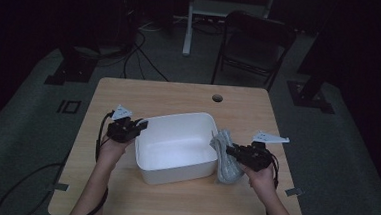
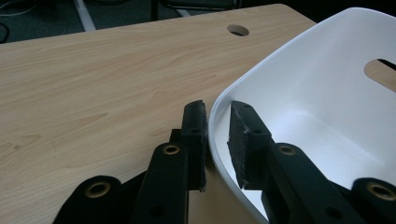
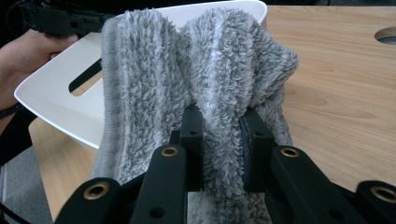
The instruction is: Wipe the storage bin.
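Seemingly, the work shown is the putting of a grey towel (image 1: 225,157) into a white plastic tub (image 1: 176,147), and it is judged to be at an early stage: the towel has been gripped, but none of it is seen inside the tub, whose smooth floor lies bare.

At the right of the high view the towel is bunched just beside the tub's right wall, on the wooden table (image 1: 179,94). In the right gripper view a thick fold of its shaggy, looped pile, with paler stripes, is pinched between the black jaws of the right gripper (image 3: 219,140), which is clenched on it.

At the left of the high view the tub's rim is straddled by the left gripper (image 2: 217,140). In the left gripper view one pad lies against the outer wall and the other stands a little off the inner wall, so a firm clamp cannot be confirmed.

The tub is rounded-rectangular, glossy and thin-walled, with slot handles. What is left, by this reading, is lifting the towel over the rim and releasing it inside.
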The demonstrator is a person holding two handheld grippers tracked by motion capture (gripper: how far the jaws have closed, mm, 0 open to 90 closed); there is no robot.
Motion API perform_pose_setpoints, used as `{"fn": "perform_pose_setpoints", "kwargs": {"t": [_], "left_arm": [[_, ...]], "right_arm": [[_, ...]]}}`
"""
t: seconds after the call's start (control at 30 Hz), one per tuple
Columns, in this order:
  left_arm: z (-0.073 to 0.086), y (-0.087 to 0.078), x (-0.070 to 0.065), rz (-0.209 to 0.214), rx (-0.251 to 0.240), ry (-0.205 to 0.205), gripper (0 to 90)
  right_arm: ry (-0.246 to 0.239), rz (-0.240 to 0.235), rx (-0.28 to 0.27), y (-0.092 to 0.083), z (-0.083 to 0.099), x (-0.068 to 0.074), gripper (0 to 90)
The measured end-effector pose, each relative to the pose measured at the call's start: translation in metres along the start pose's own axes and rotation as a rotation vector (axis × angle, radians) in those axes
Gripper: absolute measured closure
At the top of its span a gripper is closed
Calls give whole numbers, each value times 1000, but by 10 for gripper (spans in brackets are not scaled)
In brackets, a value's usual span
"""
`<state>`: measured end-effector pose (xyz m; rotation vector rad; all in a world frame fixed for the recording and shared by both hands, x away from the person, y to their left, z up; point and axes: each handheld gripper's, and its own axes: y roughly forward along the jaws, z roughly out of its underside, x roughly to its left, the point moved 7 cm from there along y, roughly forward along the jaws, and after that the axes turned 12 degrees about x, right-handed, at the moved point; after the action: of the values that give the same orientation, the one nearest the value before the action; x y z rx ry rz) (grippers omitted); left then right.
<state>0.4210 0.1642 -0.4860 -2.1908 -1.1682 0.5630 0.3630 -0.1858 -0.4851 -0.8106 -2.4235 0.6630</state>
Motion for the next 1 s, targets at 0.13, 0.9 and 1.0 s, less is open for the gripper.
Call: {"fn": "perform_pose_setpoints", "kwargs": {"t": [0.13,0.9,1.0], "left_arm": [[0,1,-1,-9,-3,-16,761],[0,1,0,6,-3,-14,757],[0,2,-1,8,-4,-14,757]], "right_arm": [[-8,22,12,3,0,0,755],[25,40,20,5,-1,-8,758],[21,35,-10,0,-9,-7,758]]}}
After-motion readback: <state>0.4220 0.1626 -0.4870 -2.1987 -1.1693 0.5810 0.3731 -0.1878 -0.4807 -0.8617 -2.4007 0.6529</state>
